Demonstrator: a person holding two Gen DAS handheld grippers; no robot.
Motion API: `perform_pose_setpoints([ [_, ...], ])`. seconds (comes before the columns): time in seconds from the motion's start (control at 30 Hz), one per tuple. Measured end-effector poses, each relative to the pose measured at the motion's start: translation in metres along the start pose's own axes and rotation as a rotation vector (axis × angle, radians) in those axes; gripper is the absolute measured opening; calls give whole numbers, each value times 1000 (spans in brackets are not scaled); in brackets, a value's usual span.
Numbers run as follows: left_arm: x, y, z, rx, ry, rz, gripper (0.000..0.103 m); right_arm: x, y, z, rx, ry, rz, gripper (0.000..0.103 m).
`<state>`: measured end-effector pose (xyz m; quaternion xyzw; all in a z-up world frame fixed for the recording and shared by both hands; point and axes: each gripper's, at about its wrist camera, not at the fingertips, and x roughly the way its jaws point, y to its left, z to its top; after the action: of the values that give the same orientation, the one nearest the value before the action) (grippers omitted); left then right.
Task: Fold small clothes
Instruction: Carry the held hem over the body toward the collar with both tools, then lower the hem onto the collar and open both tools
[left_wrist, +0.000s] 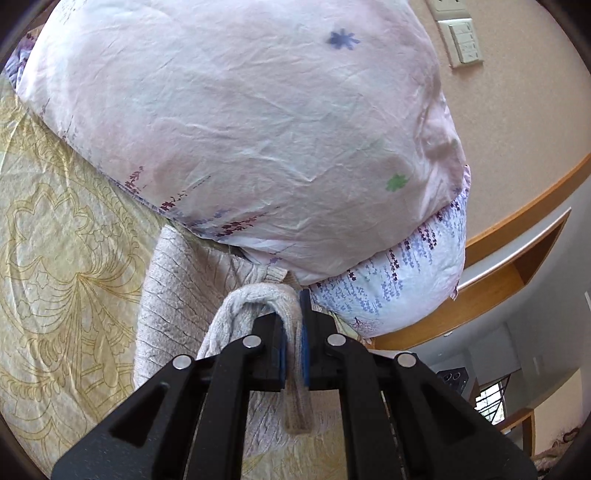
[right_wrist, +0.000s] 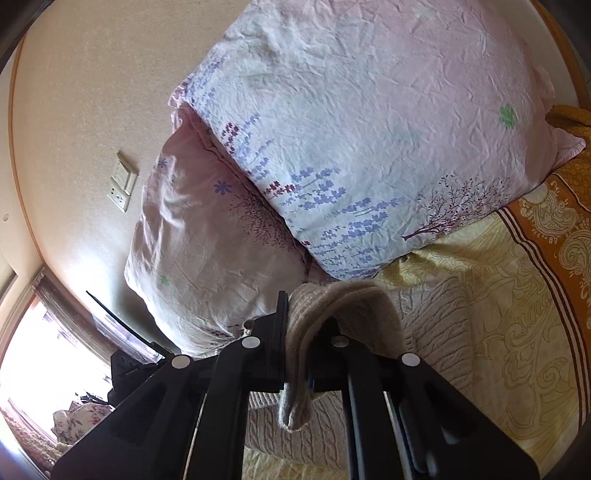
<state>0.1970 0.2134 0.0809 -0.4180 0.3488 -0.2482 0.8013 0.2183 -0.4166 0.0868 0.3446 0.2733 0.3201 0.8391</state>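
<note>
In the left wrist view, the left gripper (left_wrist: 291, 332) pinches a fold of the beige cable-knit garment (left_wrist: 177, 295), which lies on the yellow patterned bedsheet (left_wrist: 66, 258) just below the pink floral pillow (left_wrist: 240, 129). In the right wrist view, the right gripper (right_wrist: 295, 332) pinches another fold of that garment (right_wrist: 424, 325) below the pillow (right_wrist: 369, 129). For a neat fold, both edges should probably travel level together. No writing is readable.

I'm seeing a beige cable-knit garment (left_wrist: 177, 295) pinched in black jaws with blue pads (left_wrist: 282, 356). Pale yellow bedspread (left_wrist: 55, 258) with gold scrollwork, pink pillows (left_wrist: 229, 122) printed with lavender sprigs, orange paisley blanket (right_wrist: 569, 236) far right.
</note>
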Motion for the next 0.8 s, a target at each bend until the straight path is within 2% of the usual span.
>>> perform_pose_setpoints([
  [0.27, 32, 34, -2, -124, 15, 81, 5, 45, -44, -4, 162, 98, -120, 8],
  [0.47, 53, 44, 3, -177, 28, 124, 6, 65, -73, -2, 342, 128, -170, 8],
  [0.53, 61, 47, 4, -206, 35, 129, 7, 70, -82, -3, 414, 138, -168, 13],
  [0.57, 64, 48, 5, -219, 35, 135, 8, 73, -86, -3, 443, 144, -167, 25],
  [0.6, 66, 49, 6, -232, 38, 140, 14, 74, -88, -2, 460, 142, -165, 39],
  [0.63, 68, 50, 6, -246, 39, 135, 17, 74, -89, -1, 465, 133, -163, 44],
  [0.7, 71, 51, 8, -268, 37, 133, 26, 75, -87, 2, 454, 126, -158, 50],
  [0.8, 75, 49, 10, -276, 34, 129, 31, 78, -85, 4, 441, 133, -161, 51],
])
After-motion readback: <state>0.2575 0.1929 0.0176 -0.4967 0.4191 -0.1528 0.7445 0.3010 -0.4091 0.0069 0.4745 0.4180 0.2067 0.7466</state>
